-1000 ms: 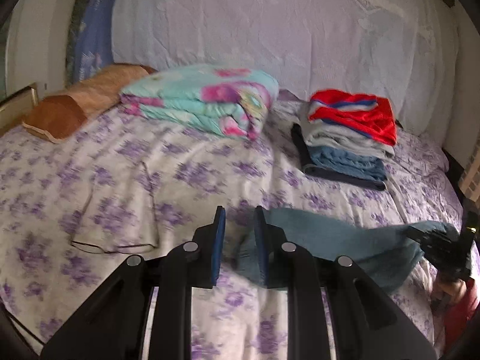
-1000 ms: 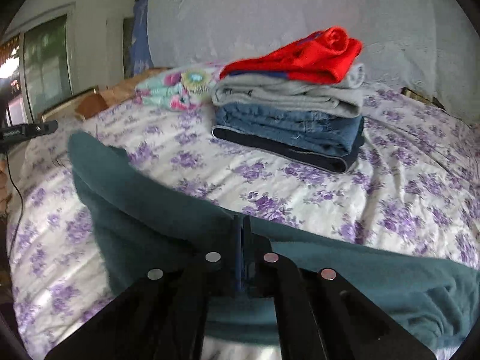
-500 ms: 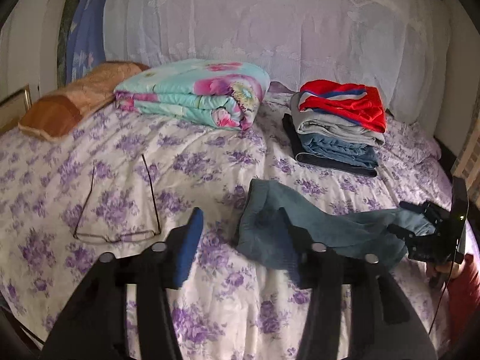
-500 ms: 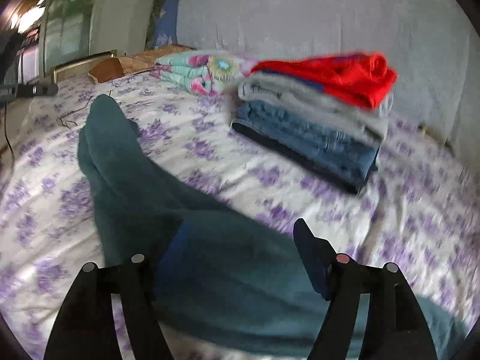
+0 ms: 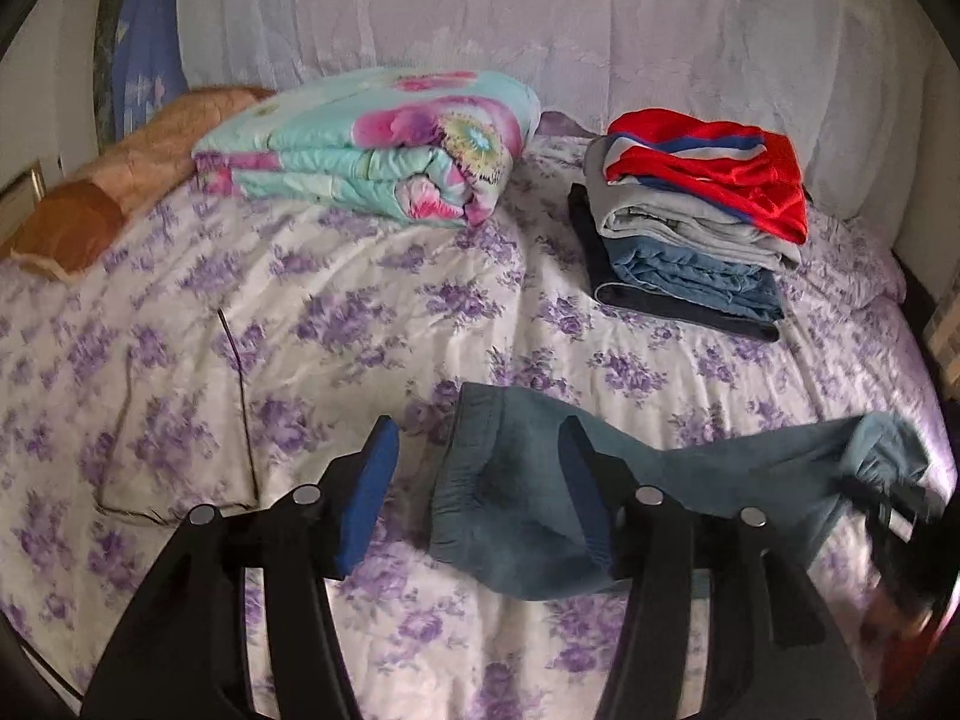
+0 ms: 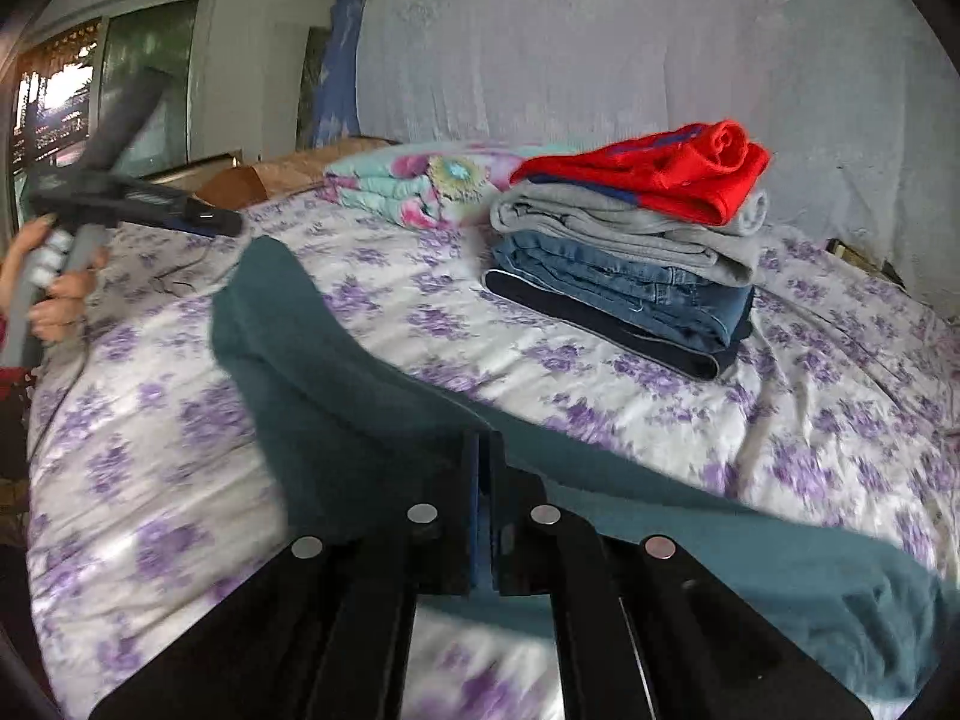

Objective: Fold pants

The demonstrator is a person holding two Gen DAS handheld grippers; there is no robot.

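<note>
While the teal pants [image 5: 630, 480] lie stretched across the near part of the bed [image 5: 360, 312], one end sits bunched right in front of the left tongs [image 5: 480, 486] and the other runs off toward the right tongs [image 6: 483, 498]. Those left tongs stand spread wide, with the right-hand finger over the cloth and the left-hand one over bare sheet, gripping nothing. The right tongs are pressed together on a fold of the pants; the fabric passes under and around the tips, so I take it as pinched.

By the look of it, the fold is at an early stage: the pants are laid lengthwise and roughly doubled, but not yet brought end to end. The next move likely calls for the left tongs to close on the bunched edge, so both ends can be lifted and laid together evenly.

Farther back rest a stack of folded clothes [image 5: 690, 228] with a red garment on top, a flowered quilt [image 5: 372, 144], and a brown pillow [image 5: 120, 180]. A thin wire [image 5: 240, 396] lies on the sheet.
</note>
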